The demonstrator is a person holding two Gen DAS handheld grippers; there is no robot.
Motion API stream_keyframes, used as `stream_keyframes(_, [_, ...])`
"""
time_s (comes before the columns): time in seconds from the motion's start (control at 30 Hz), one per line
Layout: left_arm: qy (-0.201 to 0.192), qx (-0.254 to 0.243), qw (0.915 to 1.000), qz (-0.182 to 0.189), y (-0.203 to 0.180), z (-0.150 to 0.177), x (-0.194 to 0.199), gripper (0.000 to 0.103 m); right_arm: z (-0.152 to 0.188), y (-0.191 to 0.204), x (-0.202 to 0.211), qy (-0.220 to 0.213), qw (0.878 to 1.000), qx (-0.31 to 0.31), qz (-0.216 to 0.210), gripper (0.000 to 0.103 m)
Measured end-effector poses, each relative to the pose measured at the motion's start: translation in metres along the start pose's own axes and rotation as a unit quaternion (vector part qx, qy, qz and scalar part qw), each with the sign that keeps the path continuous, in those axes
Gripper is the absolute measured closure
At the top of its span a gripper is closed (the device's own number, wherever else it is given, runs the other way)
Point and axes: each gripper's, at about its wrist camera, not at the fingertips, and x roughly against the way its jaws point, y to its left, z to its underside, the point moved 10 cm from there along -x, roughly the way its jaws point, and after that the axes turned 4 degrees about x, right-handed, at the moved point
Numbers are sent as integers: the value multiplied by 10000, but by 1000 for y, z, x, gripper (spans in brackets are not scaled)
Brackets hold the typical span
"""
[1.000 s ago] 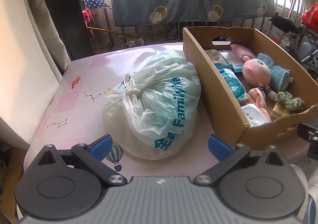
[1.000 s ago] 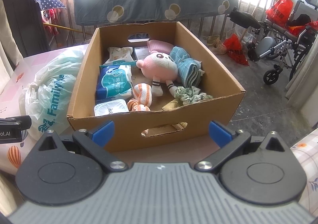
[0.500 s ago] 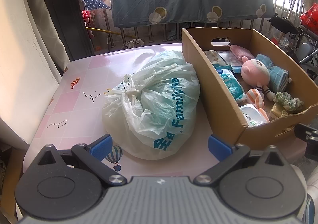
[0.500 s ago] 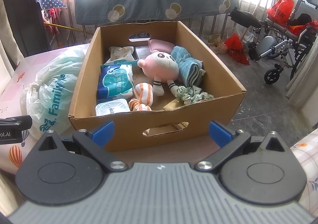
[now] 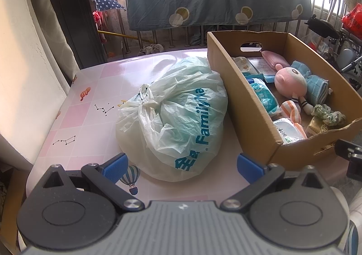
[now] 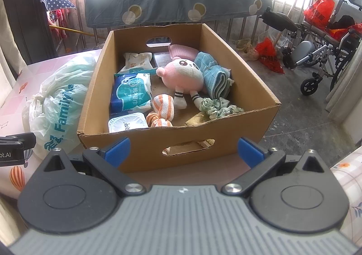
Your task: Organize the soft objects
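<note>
— Where do your claws stand?

— My left claw (image 5: 182,165) and right claw (image 6: 182,150) both gape, holding nothing, short of the box (image 6: 158,141).

— How far along?

— The doll (image 6: 181,75), towel (image 6: 215,76) and packets lie inside the box; the tied bag (image 5: 174,116) waits beside its left wall, its long axis along that wall, its knot turned away from the box.

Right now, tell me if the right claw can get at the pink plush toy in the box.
Probably yes. The right claw is open and empty, facing the open-topped cardboard box; the pink plush toy lies uncovered on top, though the near wall must be cleared.
</note>
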Motion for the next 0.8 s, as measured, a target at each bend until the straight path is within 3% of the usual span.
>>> stream_keyframes(0.8, [-21,20,10000,9,1,-3,1,0,-4,-3,-2,-7,10000,37,-33,1])
